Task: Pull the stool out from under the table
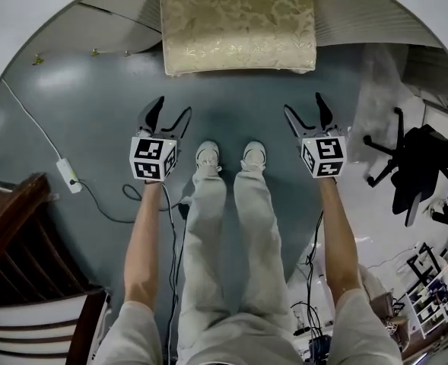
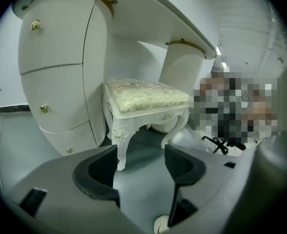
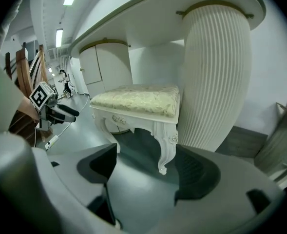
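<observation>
Office chair at right edge, power strip with cable at left, both well aside of the stool. Stool top centre, partly under desk, between its pedestals. Cream brocade seat, white carved legs. Left gripper, right gripper: jaws spread, empty, short of stool.

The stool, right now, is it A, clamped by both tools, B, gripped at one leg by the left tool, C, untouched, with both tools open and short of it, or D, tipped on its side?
C: the stool stands upright, while the left tool and the right tool hang open in front of it, with nothing between their jaws.
</observation>
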### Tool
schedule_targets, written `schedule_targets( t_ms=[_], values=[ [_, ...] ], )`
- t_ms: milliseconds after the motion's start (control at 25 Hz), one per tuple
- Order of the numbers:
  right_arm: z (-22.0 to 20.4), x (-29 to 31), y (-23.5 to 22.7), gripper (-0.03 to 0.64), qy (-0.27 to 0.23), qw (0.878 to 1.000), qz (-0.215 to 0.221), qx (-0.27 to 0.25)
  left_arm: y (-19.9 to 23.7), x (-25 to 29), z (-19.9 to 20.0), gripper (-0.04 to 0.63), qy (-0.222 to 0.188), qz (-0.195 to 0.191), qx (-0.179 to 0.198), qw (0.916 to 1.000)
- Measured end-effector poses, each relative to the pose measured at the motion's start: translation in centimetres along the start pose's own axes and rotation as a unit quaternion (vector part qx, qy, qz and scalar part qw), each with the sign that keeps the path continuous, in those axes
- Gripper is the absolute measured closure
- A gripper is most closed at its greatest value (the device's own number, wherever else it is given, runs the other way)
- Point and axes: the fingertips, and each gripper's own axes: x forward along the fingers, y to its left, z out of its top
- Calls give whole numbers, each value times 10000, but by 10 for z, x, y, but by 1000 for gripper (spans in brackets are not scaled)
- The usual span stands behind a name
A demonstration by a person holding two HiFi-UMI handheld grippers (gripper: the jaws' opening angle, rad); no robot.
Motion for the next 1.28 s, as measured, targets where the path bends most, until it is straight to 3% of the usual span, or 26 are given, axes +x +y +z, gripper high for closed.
schedule_targets(
  t_ms=[760,880,920,1280],
  values=[
    [-12,114,-59,241,332,9989,-284,-150,45,97,9,300,-81,260,143,9995],
    [-14,123,-64,283,410,9983,-352,-239,48,110,11,299,0,240,136,9996],
    [-13,126,-65,335,415,9981,-373,-260,49,114,13,299,18,223,137,9997],
    [-14,126,-64,348,463,9978,-451,-156,52,117,18,291,-72,110,133,9998]
  ],
)
